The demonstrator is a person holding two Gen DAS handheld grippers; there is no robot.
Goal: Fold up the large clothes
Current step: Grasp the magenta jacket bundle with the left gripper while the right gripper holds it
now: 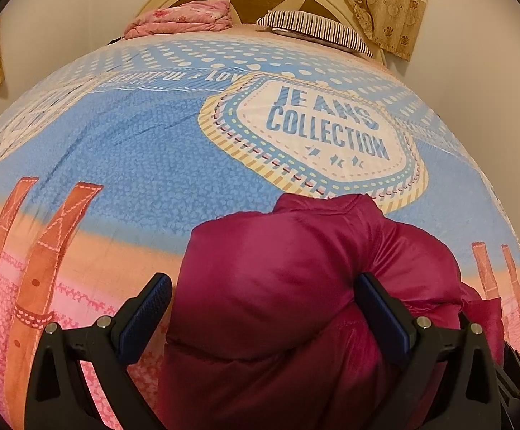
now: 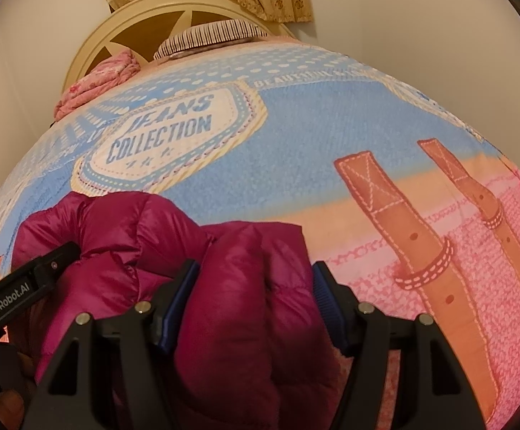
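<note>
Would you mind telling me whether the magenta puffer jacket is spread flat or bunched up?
Bunched up. The magenta puffer jacket sits in a rounded, puffy heap on the bedspread, with folds between both grippers' fingers rather than lying flat.
</note>
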